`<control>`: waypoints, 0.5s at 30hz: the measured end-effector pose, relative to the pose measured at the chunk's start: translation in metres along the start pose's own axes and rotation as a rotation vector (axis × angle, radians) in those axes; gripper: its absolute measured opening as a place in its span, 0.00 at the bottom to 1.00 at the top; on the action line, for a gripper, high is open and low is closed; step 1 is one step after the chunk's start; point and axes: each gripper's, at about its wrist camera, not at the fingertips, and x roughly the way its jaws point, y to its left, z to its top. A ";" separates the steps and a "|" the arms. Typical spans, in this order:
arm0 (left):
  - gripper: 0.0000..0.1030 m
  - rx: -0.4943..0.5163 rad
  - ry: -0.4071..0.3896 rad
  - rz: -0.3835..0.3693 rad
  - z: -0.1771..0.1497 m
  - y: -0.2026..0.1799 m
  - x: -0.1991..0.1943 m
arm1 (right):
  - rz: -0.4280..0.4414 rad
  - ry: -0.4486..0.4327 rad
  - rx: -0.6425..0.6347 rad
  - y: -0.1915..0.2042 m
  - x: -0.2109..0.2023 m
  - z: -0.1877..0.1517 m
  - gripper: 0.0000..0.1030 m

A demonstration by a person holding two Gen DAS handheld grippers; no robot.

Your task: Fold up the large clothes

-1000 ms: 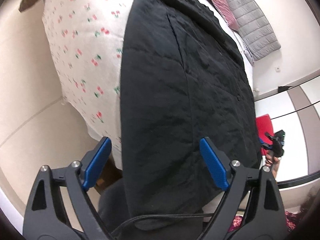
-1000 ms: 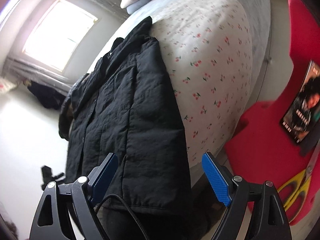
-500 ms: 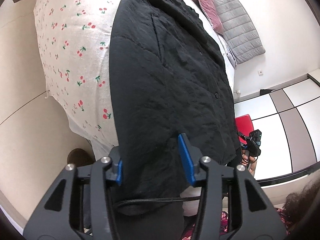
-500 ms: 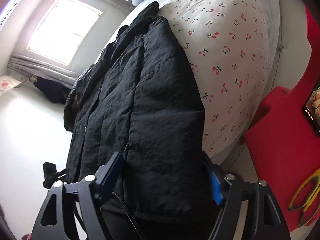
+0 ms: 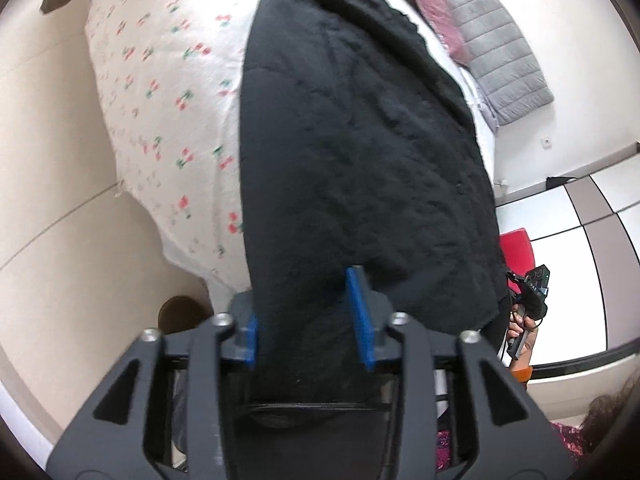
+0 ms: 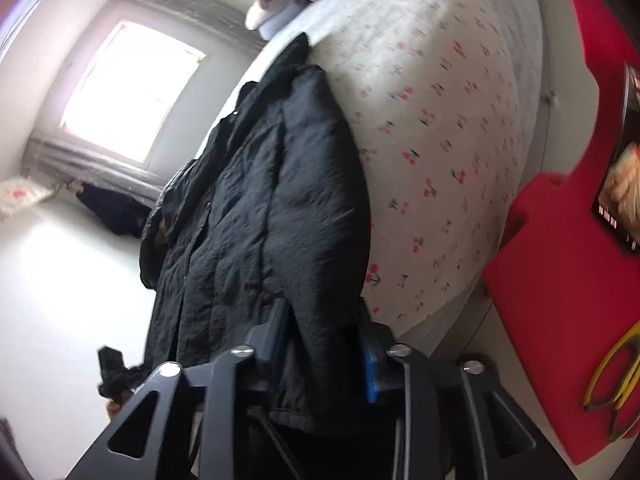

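A black quilted jacket [image 5: 360,140] lies lengthwise on a bed with a white cherry-print sheet [image 5: 160,80]. It also shows in the right wrist view [image 6: 256,216]. My left gripper [image 5: 308,320] is shut on the jacket's near hem at one corner, fabric bunched between the blue pads. My right gripper [image 6: 324,344] is shut on the hem at the other corner. The other gripper [image 5: 528,300] shows at the right edge of the left wrist view.
Pink and grey bedding [image 5: 480,40] is piled at the far end of the bed. A red stand [image 6: 560,280] with yellow scissors [image 6: 616,376] is to the right of the bed. A window [image 6: 132,92] and dark clothes on the floor [image 6: 112,208] are on the far side.
Both grippers moved in onto the jacket's near hem and closed from wide open to shut on the fabric.
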 end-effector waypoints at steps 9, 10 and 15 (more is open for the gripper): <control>0.58 -0.029 0.076 -0.076 -0.008 0.007 0.008 | 0.051 0.061 0.102 -0.026 0.018 0.002 0.73; 0.47 -0.021 0.076 -0.095 -0.010 0.004 0.007 | 0.056 0.059 0.089 -0.022 0.019 0.001 0.72; 0.24 0.007 0.020 -0.087 -0.014 -0.012 -0.003 | 0.071 0.026 0.038 -0.003 0.009 -0.004 0.30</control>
